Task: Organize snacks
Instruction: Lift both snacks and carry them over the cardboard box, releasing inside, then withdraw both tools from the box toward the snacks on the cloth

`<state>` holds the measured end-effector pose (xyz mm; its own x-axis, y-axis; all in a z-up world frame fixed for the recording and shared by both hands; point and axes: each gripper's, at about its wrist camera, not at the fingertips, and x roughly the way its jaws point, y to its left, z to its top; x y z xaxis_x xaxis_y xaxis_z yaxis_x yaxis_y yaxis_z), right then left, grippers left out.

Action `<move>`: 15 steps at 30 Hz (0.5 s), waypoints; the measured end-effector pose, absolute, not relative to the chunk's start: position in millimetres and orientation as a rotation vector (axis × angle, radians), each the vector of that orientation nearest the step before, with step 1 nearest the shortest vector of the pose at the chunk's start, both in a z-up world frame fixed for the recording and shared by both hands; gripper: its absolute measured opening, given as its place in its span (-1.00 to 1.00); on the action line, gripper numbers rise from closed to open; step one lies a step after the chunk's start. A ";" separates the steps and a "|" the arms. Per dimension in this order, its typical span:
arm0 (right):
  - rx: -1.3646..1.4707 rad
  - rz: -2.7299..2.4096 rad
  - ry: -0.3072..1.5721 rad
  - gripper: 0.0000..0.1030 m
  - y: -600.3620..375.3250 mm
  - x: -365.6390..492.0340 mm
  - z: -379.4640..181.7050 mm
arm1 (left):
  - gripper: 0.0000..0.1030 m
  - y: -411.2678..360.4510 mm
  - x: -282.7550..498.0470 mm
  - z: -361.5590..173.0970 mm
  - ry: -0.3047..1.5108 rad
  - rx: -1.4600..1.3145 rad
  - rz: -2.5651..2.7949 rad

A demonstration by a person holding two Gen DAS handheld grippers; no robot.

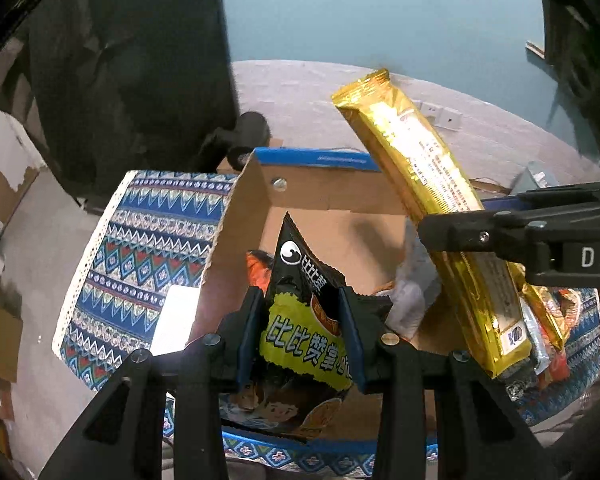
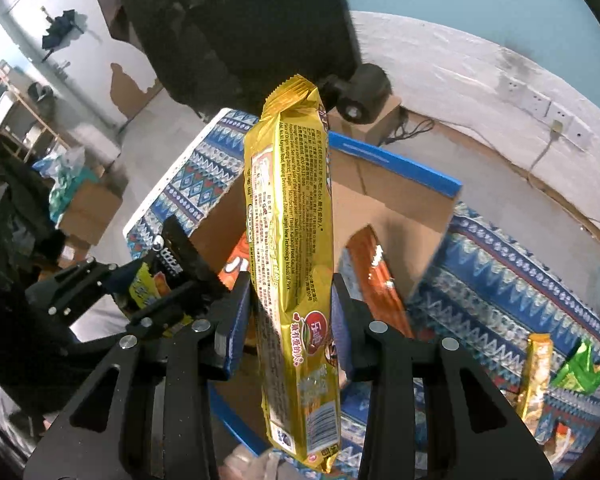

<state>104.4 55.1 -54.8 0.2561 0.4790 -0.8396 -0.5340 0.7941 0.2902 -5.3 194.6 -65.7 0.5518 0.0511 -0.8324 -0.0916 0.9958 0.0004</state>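
Left gripper (image 1: 304,336) clenched on black snack bag (image 1: 300,320), bag upright between pads, over open cardboard box (image 1: 340,196). Right gripper (image 2: 292,320) clenched on long gold packet (image 2: 290,240), packet sticking up past pads, over same box. Orange packs (image 2: 374,276) lie in box below, labels blurred. Box sits on patterned cloth (image 1: 148,248) over tabletop. More snacks (image 2: 540,376) on cloth right of right gripper.
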 end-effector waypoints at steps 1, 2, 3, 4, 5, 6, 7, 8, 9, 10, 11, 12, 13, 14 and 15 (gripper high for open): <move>-0.053 0.686 1.123 -0.29 57.7 105.7 -56.0 | -0.25 197.2 -4.6 -68.0 0.989 -0.051 0.087; -0.050 0.686 1.132 -0.26 60.0 106.7 -58.0 | -0.26 199.4 -4.0 -69.9 0.998 -0.059 0.088; -0.054 0.686 1.141 -0.20 62.1 107.6 -59.9 | -0.26 201.1 -3.6 -70.4 1.003 -0.065 0.090; -0.057 0.681 1.148 -0.18 63.6 107.9 -61.7 | -0.26 202.1 -3.3 -70.9 1.007 -0.067 0.094; -0.060 0.677 1.147 -0.18 64.2 107.7 -62.0 | -0.25 203.0 -3.1 -71.0 1.006 -0.066 0.105; -0.061 0.678 1.144 -0.18 64.6 107.6 -61.8 | -0.25 203.0 -2.7 -70.6 1.008 -0.064 0.110; -0.067 0.675 1.143 -0.18 65.0 107.0 -61.1 | -0.19 202.6 -2.5 -70.0 1.010 -0.063 0.111; -0.071 0.673 1.140 -0.18 65.1 106.4 -59.9 | -0.02 201.7 -2.4 -69.5 1.014 -0.063 0.110; -0.075 0.671 1.135 -0.18 64.3 105.8 -58.1 | 0.08 199.9 -2.5 -68.4 1.014 -0.063 0.113; -0.079 0.665 1.131 -0.16 62.8 105.5 -56.9 | 0.22 197.5 -3.1 -66.9 1.009 -0.059 0.117; -0.083 0.658 1.125 -0.10 61.2 105.0 -55.5 | 0.30 195.3 -3.7 -65.1 1.000 -0.052 0.118; -0.089 0.649 1.117 -0.02 59.0 104.0 -53.6 | 0.32 193.5 -4.0 -64.2 0.996 -0.047 0.116; -0.095 0.641 1.111 0.02 56.8 103.1 -52.2 | 0.35 189.8 -4.4 -62.6 0.994 -0.036 0.110; -0.101 0.631 1.102 0.12 53.1 101.7 -50.0 | 0.39 185.8 -4.7 -61.0 0.993 -0.028 0.102; -0.105 0.624 1.097 0.19 50.5 100.9 -49.3 | 0.42 183.7 -4.7 -60.7 0.992 -0.021 0.096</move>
